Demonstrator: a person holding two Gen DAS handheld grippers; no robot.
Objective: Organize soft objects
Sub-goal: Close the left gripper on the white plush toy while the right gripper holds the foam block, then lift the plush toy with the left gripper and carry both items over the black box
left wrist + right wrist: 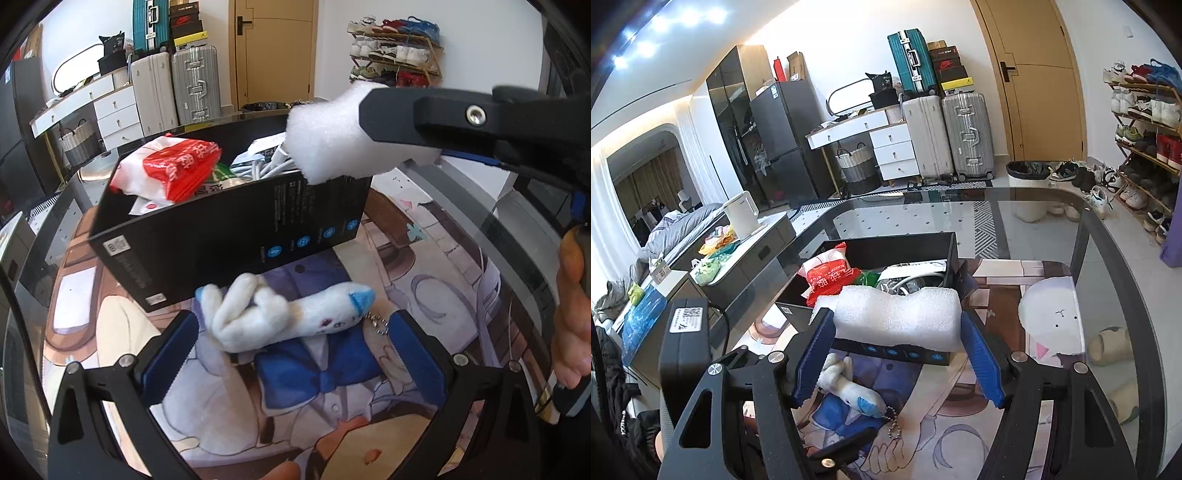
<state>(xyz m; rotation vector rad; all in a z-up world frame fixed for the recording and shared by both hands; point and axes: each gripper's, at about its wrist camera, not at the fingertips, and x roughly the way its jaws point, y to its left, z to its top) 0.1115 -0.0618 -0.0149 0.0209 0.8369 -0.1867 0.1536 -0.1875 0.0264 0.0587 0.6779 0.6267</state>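
2 views: right claw clamps foam roll; only left view shows open left claw around plush.

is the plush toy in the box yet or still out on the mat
Out. The plush toy lies on the mat in front of the black box, between the open left gripper fingers.

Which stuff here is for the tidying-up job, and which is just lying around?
For the job:
- white foam piece, held in the right claw
- plush toy on the mat, in front of the open left claw
- black box

Just lying around:
- kettle
- suitcases
- shoe rack
- slippers
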